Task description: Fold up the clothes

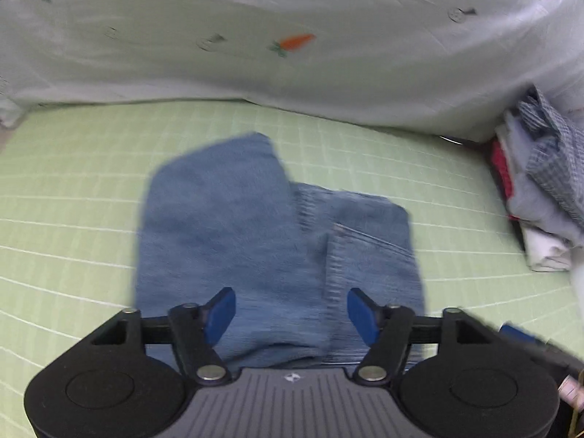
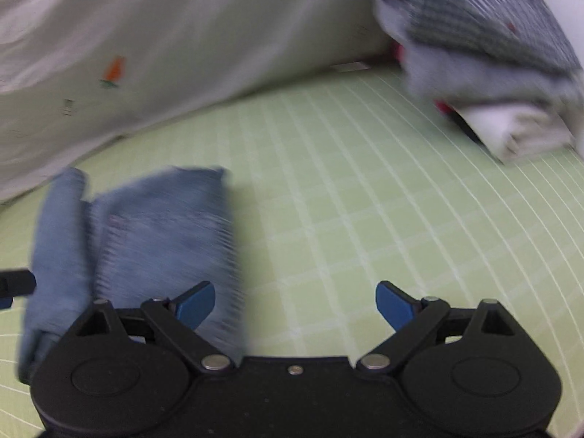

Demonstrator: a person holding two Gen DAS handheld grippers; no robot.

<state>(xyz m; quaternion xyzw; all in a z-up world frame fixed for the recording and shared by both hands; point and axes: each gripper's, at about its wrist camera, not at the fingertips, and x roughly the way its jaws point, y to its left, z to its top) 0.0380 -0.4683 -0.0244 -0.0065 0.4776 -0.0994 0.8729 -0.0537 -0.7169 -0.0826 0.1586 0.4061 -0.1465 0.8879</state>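
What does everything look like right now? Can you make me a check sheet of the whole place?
Surface: green sheet with white grid lines, laid flat.
Job's things: folded blue jeans lying on the sheet, not held.
Clutter: pile of clothes at the right, a checked shirt on top, white and red pieces under it.
Claws: left claw open over the near edge of the jeans; right claw open over bare sheet, beside the jeans.
Cables: nothing seen.
Surroundings: white cloth with carrot prints rising behind the sheet.
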